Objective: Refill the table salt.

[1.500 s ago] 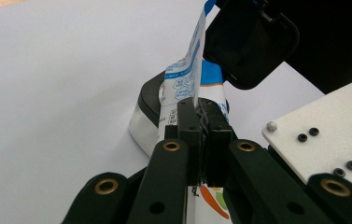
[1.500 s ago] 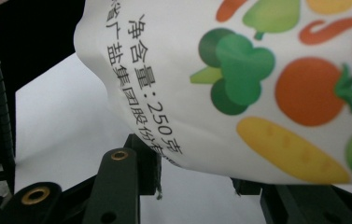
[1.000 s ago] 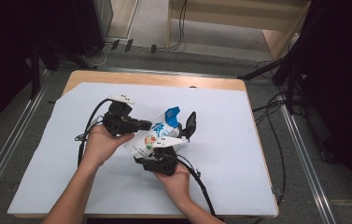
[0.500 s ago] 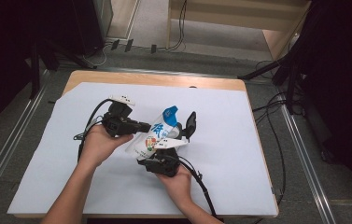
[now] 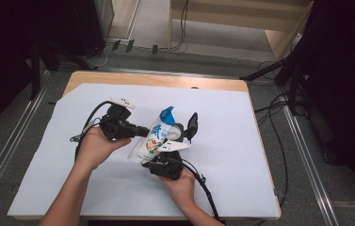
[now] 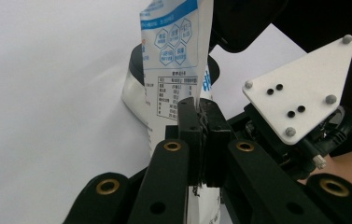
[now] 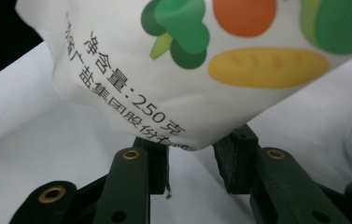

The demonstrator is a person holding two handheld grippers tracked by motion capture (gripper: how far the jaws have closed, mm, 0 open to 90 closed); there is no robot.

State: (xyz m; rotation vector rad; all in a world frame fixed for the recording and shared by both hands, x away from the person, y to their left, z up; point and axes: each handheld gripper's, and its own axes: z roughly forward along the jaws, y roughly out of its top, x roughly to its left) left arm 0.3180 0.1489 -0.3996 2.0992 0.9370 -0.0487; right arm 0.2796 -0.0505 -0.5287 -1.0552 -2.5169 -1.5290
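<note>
The soft pouch (image 5: 154, 139) hangs above mid-surface (image 5: 241, 141), over a jar (image 6: 134, 88). Left tongs (image 6: 200, 116) pinch its thin edge fully closed. Right tongs (image 7: 191, 156) have just been closing around its bottom corner, gap remaining. It likely handles limp and light, slippery film; sealed edges seem the safest hold.
</note>
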